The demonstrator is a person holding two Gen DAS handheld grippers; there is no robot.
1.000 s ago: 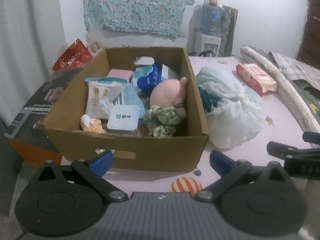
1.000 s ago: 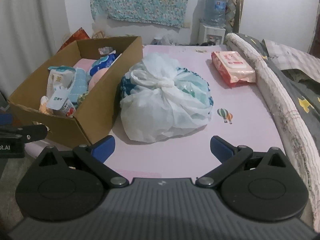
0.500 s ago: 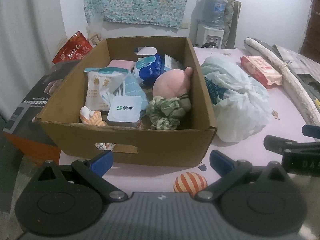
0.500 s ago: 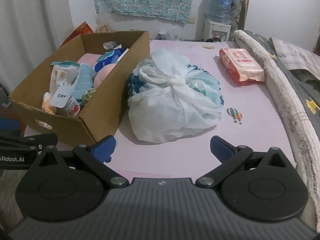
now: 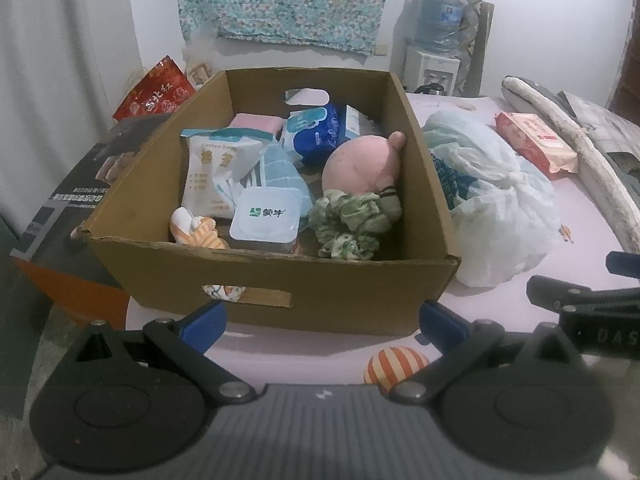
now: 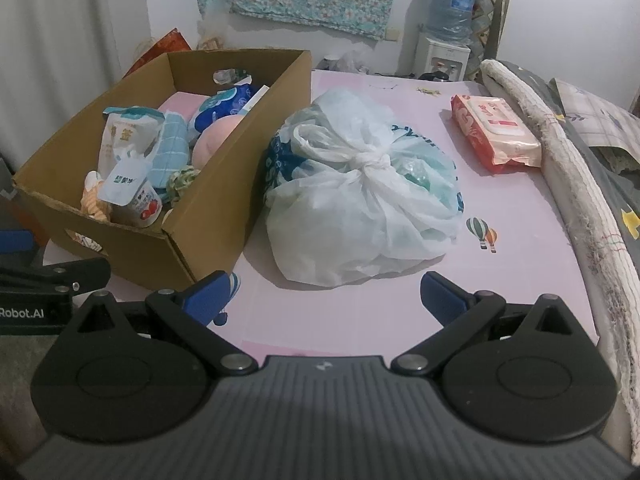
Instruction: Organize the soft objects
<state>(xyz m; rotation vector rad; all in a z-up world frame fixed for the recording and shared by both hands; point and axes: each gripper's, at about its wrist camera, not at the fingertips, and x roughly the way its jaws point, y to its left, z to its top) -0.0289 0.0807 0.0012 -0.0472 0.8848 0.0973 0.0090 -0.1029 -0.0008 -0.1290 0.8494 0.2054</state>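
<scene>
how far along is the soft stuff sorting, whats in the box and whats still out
Looks done: the brown cardboard box already holds a pink plush toy, a green fabric scrunchie and several soft packets. In hand: nothing; the left gripper and right gripper are both open and empty. Left: the knotted white plastic bag and the red wet-wipes pack lie outside on the pink table.

Right hand-held gripper (image 6: 322, 296) hangs wide open over the pink table (image 6: 520, 280), knotted white plastic bag (image 6: 360, 208) ahead, touching the cardboard box (image 6: 224, 200).
</scene>
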